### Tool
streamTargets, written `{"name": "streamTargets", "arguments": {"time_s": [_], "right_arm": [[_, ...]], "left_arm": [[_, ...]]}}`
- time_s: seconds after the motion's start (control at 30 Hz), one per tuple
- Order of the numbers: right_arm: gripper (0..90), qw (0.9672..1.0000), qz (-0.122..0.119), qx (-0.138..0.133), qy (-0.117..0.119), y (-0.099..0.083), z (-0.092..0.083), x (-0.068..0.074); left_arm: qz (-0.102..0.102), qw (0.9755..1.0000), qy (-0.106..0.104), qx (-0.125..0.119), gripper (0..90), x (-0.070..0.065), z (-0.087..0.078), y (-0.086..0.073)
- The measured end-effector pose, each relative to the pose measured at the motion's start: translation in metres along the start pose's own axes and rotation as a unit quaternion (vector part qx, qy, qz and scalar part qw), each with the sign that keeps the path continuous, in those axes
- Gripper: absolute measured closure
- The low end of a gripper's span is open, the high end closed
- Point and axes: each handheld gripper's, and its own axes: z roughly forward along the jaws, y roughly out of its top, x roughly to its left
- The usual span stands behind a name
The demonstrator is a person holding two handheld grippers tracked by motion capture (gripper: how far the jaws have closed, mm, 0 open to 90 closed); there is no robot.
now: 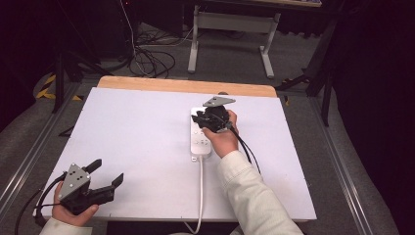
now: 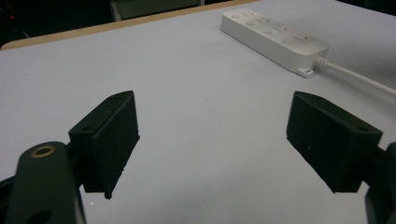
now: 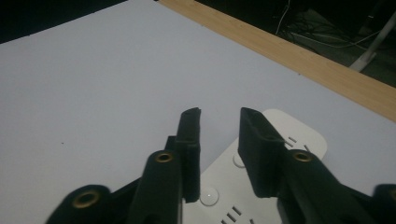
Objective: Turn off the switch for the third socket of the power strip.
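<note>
Two grippers, one power strip (image 1: 201,138) as landmark. Nearest to me, I'm holding the left gripper (image 1: 106,173) well short of the strip, off its near-left, hovering over bare white table (image 1: 147,137); its jaws are standing wide with nothing between them, and in the left gripper view (image 2: 212,140) the strip (image 2: 275,38) is lying well beyond them, cord (image 2: 355,77) trailing off to the side. Farther out, I'm working the right gripper (image 1: 208,119) right over the strip's far end; jaws are sitting narrow, a small gap, gripping nothing. In the right gripper view (image 3: 219,140) they're hanging just above the strip (image 3: 280,140), near its round buttons (image 3: 208,195); can't tell if they're touching it.

Progress, my read: early. Reach is done, the press or grab isn't yet. No plug in any socket that I'm seeing.

Containers: none on the table, so nothing to log for contents. Wooden edge (image 1: 186,86) is lying beyond the strip's far end.
</note>
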Motion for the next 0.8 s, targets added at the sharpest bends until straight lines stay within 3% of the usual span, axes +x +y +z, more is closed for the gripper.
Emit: {"name": "streamTargets", "arguments": {"time_s": [0.1,0.2,0.53,0.8], "right_arm": [[45.8,0.9999,0.003,-0.01,0.0,0.002,-0.013,0.003],[38.0,0.9999,0.006,-0.011,0.002,0.002,-0.025,0.003],[29.8,0.9995,0.003,-0.019,0.024,-0.005,-0.066,0.009],[23.5,0.9985,0.013,-0.031,0.044,-0.02,-0.098,0.014]], "left_arm": [[0.0,1.0,0.0,-0.001,17.3,0.0,0.0,0.0],[0.0,1.0,0.0,0.0,17.3,0.0,0.0,0.0],[0.0,1.0,0.001,0.002,17.3,-0.001,0.001,0.0],[0.001,1.0,0.003,0.001,17.3,-0.002,0.001,0.0]]}}
